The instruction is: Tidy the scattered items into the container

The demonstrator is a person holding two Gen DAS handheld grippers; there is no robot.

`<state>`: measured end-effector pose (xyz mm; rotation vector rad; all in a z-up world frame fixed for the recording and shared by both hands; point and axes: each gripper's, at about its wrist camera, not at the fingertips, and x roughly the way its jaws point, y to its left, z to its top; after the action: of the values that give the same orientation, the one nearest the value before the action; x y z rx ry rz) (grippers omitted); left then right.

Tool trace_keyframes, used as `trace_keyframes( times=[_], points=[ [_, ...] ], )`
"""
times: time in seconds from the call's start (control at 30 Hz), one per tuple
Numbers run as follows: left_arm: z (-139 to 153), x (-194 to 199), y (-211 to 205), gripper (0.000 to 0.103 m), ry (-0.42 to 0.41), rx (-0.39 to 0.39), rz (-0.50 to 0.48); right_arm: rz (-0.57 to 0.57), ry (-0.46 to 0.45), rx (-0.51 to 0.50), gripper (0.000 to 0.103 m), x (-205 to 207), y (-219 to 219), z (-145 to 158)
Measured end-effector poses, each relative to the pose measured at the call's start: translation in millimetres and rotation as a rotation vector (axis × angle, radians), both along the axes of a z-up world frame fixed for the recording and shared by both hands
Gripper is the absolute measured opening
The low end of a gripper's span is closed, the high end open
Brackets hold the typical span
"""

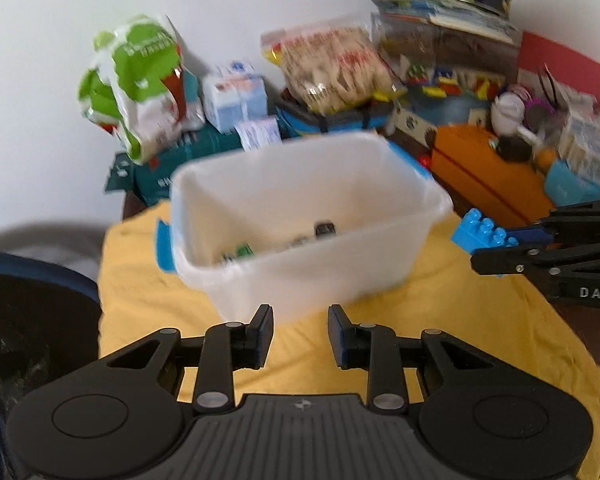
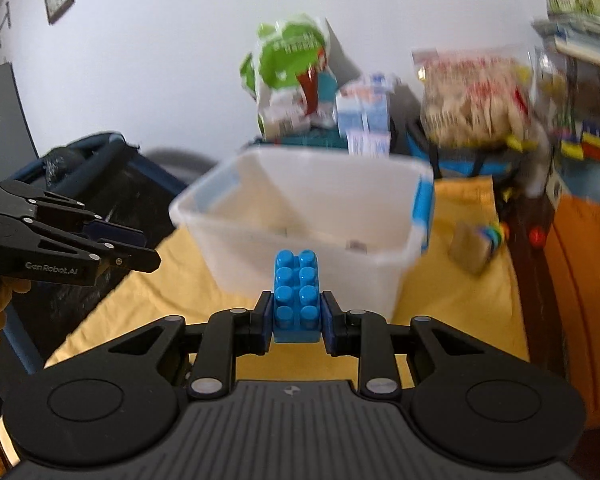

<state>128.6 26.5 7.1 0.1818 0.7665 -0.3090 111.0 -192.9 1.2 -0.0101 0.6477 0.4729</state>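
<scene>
- Right wrist view: your right gripper (image 2: 296, 316) is clamped on a bright blue studded plastic building brick (image 2: 296, 296), one pad against each long side, studs facing up toward the camera
- The brick points forward at the near wall of the translucent white plastic tub with blue clip handles (image 2: 300, 208); the brick is outside the tub, in front of its near rim
- The tub sits on a yellow cloth (image 2: 452, 304) spread over the work surface
- A small tan block with rainbow-striped end (image 2: 478, 246) lies on the cloth to the right of the tub, apart from it
- Your left gripper (image 2: 136, 246) shows at the left edge of this view, beside the tub; from here you cannot tell its jaw state
- Left wrist view: your left gripper (image 1: 300, 336) has its fingers apart with nothing between them, held above the cloth (image 1: 148, 288) just short of the tub (image 1: 300, 240)
- Several small items lie on the tub floor, among them a green piece (image 1: 242, 250) and a dark piece (image 1: 325, 228); blur hides what they are
- The right gripper (image 1: 496, 246) enters from the right, holding the brick (image 1: 480, 234) just beside the tub's right corner
</scene>
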Motion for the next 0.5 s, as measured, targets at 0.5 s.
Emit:
trace_keyframes(
  times=[0.5],
  points=[
    [-134, -24, -14, 0.058, 0.223, 0.086, 0.048, 0.019, 0.032, -0.024, 0.027, -21, 8, -20]
  ],
)
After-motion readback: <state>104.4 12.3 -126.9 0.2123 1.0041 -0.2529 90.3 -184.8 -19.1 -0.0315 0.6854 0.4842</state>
